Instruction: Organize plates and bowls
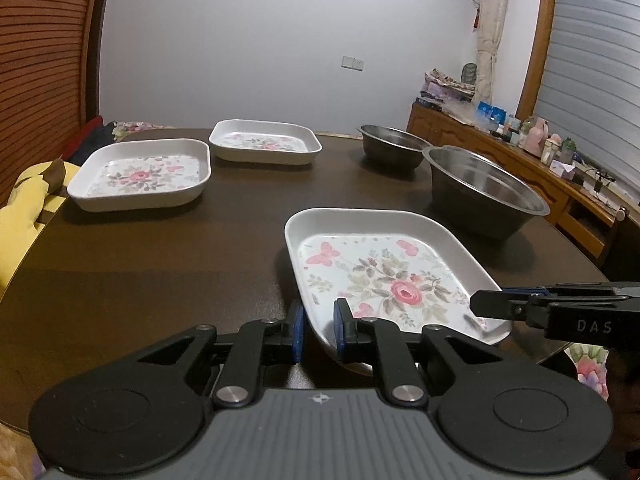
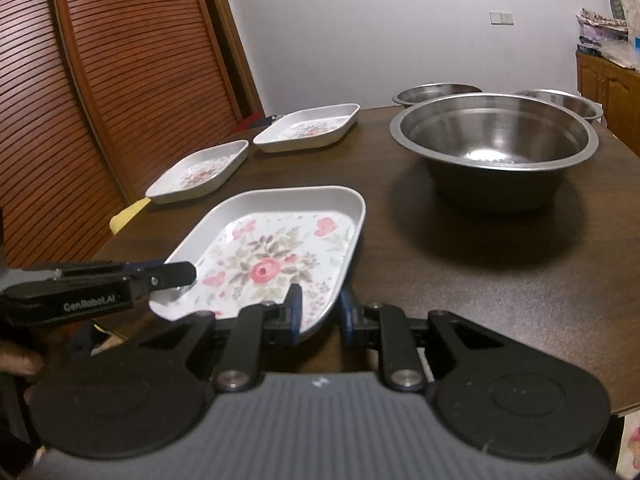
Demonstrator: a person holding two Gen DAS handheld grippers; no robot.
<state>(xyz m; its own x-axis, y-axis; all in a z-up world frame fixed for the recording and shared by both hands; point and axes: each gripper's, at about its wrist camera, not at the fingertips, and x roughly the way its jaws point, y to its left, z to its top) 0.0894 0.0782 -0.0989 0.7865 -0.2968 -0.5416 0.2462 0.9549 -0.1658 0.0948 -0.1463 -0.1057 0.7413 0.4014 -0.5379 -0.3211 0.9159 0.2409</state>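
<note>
A white square plate with a rose print (image 1: 380, 276) lies near the table's front edge; it also shows in the right wrist view (image 2: 276, 256). My left gripper (image 1: 318, 332) straddles its near left rim, jaws partly closed around the rim. My right gripper (image 2: 320, 312) straddles its near right rim the same way; it shows from the side in the left wrist view (image 1: 492, 304). Two more floral plates (image 1: 140, 172) (image 1: 264, 142) lie at the far left. A large steel bowl (image 2: 494, 144) stands to the right, two smaller steel bowls (image 2: 436, 92) (image 2: 560, 102) behind it.
The dark wooden table (image 1: 160, 264) has its front edge just below the grippers. A yellow cushion (image 1: 24, 216) lies off its left edge. A slatted wooden door (image 2: 100, 80) stands to the left. A cluttered sideboard (image 1: 520, 140) runs along the right wall.
</note>
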